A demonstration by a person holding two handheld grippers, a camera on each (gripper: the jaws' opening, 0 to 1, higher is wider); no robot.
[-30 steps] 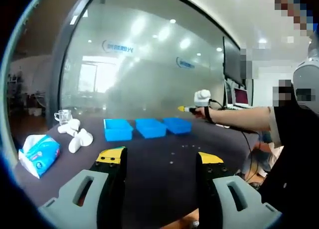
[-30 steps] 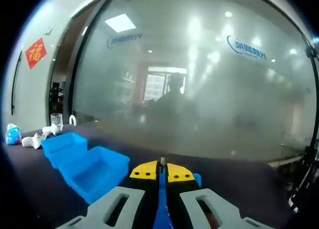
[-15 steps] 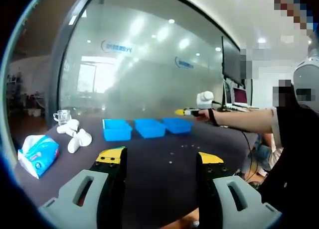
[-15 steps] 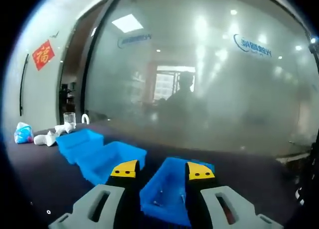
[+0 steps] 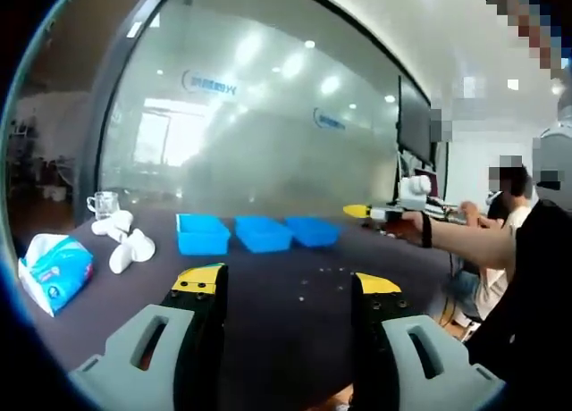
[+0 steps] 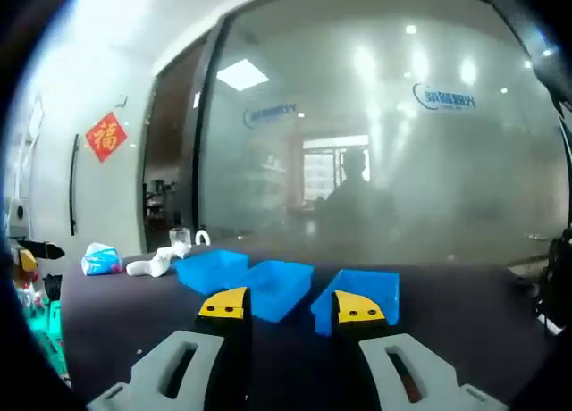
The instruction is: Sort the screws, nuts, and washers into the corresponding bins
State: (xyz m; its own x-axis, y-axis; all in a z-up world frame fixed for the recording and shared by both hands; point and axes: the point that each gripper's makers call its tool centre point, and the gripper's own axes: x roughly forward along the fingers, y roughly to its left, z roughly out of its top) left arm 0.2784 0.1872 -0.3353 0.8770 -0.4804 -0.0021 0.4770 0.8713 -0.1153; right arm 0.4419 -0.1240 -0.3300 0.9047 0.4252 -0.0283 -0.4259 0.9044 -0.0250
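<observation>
Both our claws (image 5: 286, 281) (image 6: 290, 304) gape empty; loose parts (image 5: 323, 272) lie just ahead of the left, before 3 bins (image 5: 257, 233).

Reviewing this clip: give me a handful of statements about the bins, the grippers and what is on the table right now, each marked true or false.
1. Three blue bins stand in a row on the dark table. True.
2. The left gripper is shut on a screw. False: its jaws stand apart with nothing between them.
3. The right gripper is open and empty. True.
4. The tissue pack lies inside one of the bins. False: it lies on the table, off to the side of the bins.
5. Small loose parts are scattered on the table short of the bins. True.
6. The glass cup is tipped over. False: it stands upright.
</observation>
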